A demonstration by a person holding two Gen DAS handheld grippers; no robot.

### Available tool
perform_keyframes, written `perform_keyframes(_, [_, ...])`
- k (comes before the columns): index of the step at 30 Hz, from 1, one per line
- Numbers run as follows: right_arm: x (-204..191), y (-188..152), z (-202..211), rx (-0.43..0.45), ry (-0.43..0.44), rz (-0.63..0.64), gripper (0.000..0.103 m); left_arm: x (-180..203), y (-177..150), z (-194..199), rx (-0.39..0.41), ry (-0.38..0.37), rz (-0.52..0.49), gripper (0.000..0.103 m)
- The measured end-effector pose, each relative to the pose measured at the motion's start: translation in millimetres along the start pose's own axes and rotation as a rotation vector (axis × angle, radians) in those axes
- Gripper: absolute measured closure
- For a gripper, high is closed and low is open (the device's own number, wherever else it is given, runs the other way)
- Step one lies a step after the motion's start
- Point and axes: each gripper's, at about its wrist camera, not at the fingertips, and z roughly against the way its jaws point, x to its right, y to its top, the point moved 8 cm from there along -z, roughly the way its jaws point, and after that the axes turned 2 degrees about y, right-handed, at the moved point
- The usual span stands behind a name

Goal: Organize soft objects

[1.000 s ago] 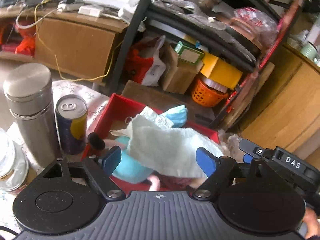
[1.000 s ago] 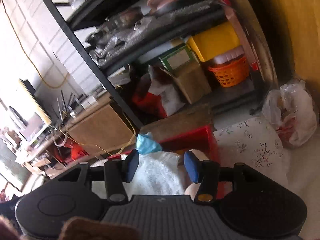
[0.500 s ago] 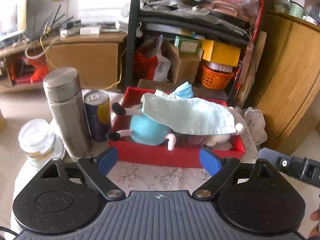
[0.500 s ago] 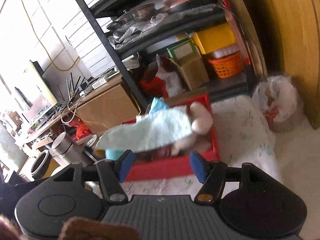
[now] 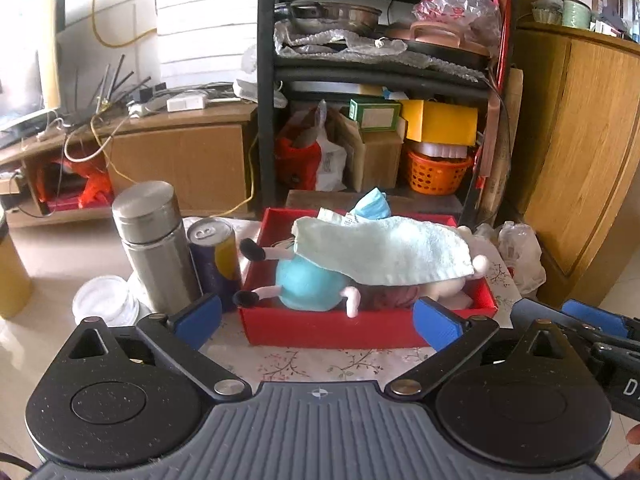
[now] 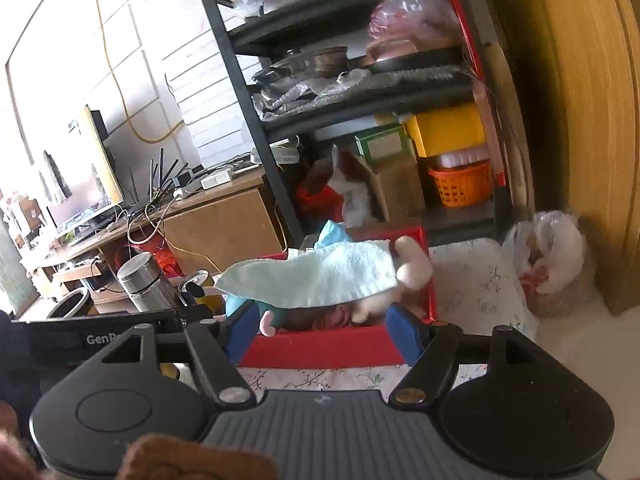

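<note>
A red box (image 5: 328,330) stands on the floral tablecloth (image 5: 320,364). In it lie a blue plush toy (image 5: 308,284) with pink limbs, a cream plush (image 5: 452,286) and a blue face mask (image 5: 374,206). A pale green towel (image 5: 380,254) lies draped over them. My left gripper (image 5: 316,320) is open and empty, held back in front of the box. My right gripper (image 6: 326,332) is open and empty, also in front of the box (image 6: 320,348), where the towel (image 6: 320,276) shows over the toys. The right gripper's fingers (image 5: 592,318) show at the left view's right edge.
A steel flask (image 5: 156,248), a drink can (image 5: 216,256) and a white lidded jar (image 5: 106,300) stand left of the box. A plastic bag (image 5: 520,256) sits to its right. Behind are a black shelf rack (image 5: 380,80), a wooden cabinet (image 5: 580,160) and a low desk (image 5: 160,152).
Both grippers have pulled back and up from the box. The towel, close between the fingers a second ago, now lies draped over the toys.
</note>
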Motion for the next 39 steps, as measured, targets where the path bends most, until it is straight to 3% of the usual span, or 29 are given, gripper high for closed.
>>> perform_keyframes(7, [-0.5,-1.8,-4.8,-0.012,-0.002,0.001,0.061,-1.4,1.2,1.4,0.011,0.043,-0.031,0.005])
perform_keyframes(39, [1.3,-0.2,-6.2,0.007,-0.078,0.063,0.052,0.7,-1.1,3.1,0.006,0.034,-0.001,0.005])
